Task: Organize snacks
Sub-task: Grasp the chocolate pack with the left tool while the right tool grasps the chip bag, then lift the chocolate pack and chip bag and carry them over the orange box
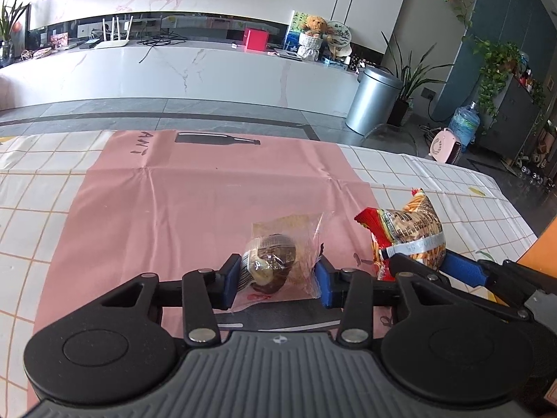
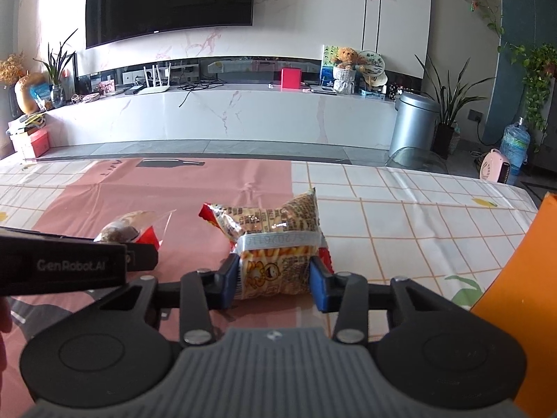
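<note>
A clear-wrapped pastry packet (image 1: pixel 278 261) lay on the pink mat (image 1: pixel 181 202) near its front edge, pinched between the blue pads of the left hand-held gripper (image 1: pixel 278 280), which was clenched on the wrapper. Just beside it to the right, a red and yellow snack bag (image 2: pixel 275 250) straddled the mat's right edge and the checked cloth (image 2: pixel 417 216) covering the worktop. The right hand-held gripper (image 2: pixel 275 284) grasped that bag's near end, both pads pressed against its sides. An orange object (image 2: pixel 522 296) stood at the far right edge.
</note>
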The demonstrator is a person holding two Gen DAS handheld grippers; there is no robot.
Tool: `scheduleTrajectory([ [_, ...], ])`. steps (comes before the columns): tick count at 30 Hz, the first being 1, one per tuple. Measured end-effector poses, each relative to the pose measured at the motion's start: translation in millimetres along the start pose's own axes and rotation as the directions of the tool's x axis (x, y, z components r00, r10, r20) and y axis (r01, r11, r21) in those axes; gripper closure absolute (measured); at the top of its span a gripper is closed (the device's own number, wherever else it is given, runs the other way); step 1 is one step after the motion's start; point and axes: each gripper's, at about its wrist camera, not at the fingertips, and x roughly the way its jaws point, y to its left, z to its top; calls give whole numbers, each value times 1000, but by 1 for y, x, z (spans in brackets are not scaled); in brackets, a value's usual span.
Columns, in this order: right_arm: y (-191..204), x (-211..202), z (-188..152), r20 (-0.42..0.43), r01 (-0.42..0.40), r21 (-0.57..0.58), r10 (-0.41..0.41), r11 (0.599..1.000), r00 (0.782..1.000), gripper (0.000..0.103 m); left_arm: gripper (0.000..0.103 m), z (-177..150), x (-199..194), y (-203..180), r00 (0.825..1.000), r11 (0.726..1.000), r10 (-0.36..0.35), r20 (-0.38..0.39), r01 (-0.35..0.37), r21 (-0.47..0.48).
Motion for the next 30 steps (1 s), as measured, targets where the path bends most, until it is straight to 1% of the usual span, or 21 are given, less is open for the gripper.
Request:
scheduleTrajectory([
  [3, 1, -11, 2, 6, 2, -3, -2, 1000, 1000, 64, 54, 4, -13, -2, 1000, 1000, -2, 14, 2, -8],
  [9, -4, -41, 6, -23, 7, 27, -6, 1000, 1000, 64, 54, 7, -51, -16, 1000, 1000, -7, 22, 7, -10],
  [13, -10, -75, 9, -24, -6, 49, 7, 999, 1000, 65, 54, 11, -81, -29, 1000, 1000, -5, 25, 6, -26],
  [19, -21, -138, 11, -40, -32, 89, 35, 996, 999, 65, 54, 10, -129, -52, 999, 998, -37, 35, 39, -58],
  [23, -44, -180, 13, -76, -68, 172, 82, 983, 994, 65, 54, 9, -154, -70, 997, 995, -74, 21, 75, -71],
  [26, -67, -213, 14, -73, -96, 235, 116, 967, 991, 65, 54, 6, -172, -89, 994, 993, -104, 14, 105, -55],
  [30, -101, -256, 15, -50, -97, 233, 112, 968, 993, 65, 54, 2, -185, -118, 986, 986, -165, -3, 165, -22],
])
